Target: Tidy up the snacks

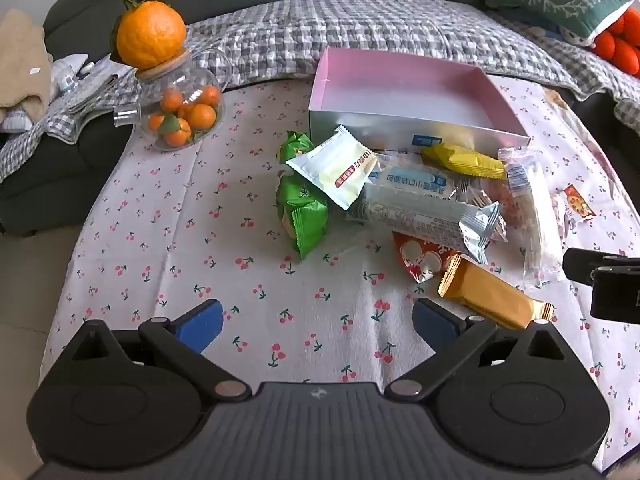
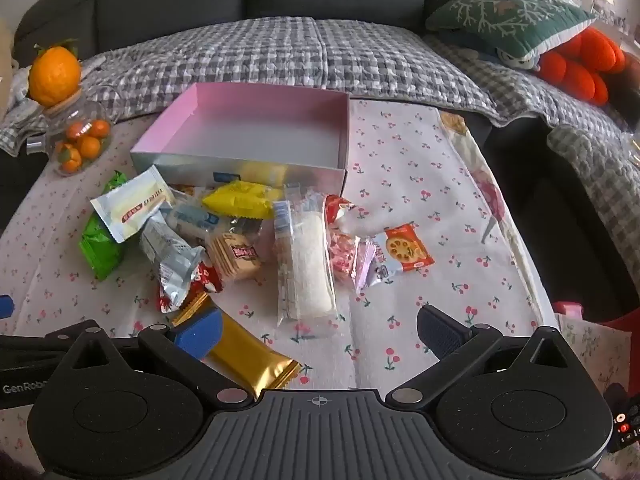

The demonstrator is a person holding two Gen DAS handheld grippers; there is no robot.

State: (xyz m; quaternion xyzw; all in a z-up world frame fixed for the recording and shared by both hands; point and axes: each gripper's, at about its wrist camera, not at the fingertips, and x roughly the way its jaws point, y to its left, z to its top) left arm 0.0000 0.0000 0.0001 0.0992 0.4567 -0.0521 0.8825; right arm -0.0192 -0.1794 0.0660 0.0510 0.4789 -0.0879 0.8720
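A low table is being covered by a white cloth printed with small red cherries (image 1: 248, 288), and a heap of wrapped snacks is being shown lying on it just in front of a shallow rectangular cardboard box with a pink inside and silvery outer walls (image 1: 404, 128). Nothing is being held inside the box in either view.

The left gripper (image 1: 318, 322) is being held low over bare cloth with its blue-padded fingers (image 1: 200, 326) spread wide and nothing between them. The right gripper (image 2: 318, 330) is likewise being held released; its left pad is being seen over one end of a long gold foil bar (image 2: 256, 354), though contact cannot be told.

In the heap, a green crimped packet (image 1: 300, 208) is being overlapped by a white and pale yellow packet with a red label (image 1: 340, 166). A silver foil packet (image 1: 424, 216) is being shown lying across the middle, with a yellow packet (image 1: 464, 160) touching the box's front wall. A long clear wrapper holding a white bar (image 2: 306, 264) is lying towards the right, and a small orange packet picturing a round biscuit (image 2: 406, 250) is lying just beside it.

At the far left, a glass jar of small tangerines (image 1: 182, 116) is being topped by one large orange (image 1: 151, 36). Behind the table, a grey checked quilt (image 1: 340, 28) is being spread over a dark sofa.
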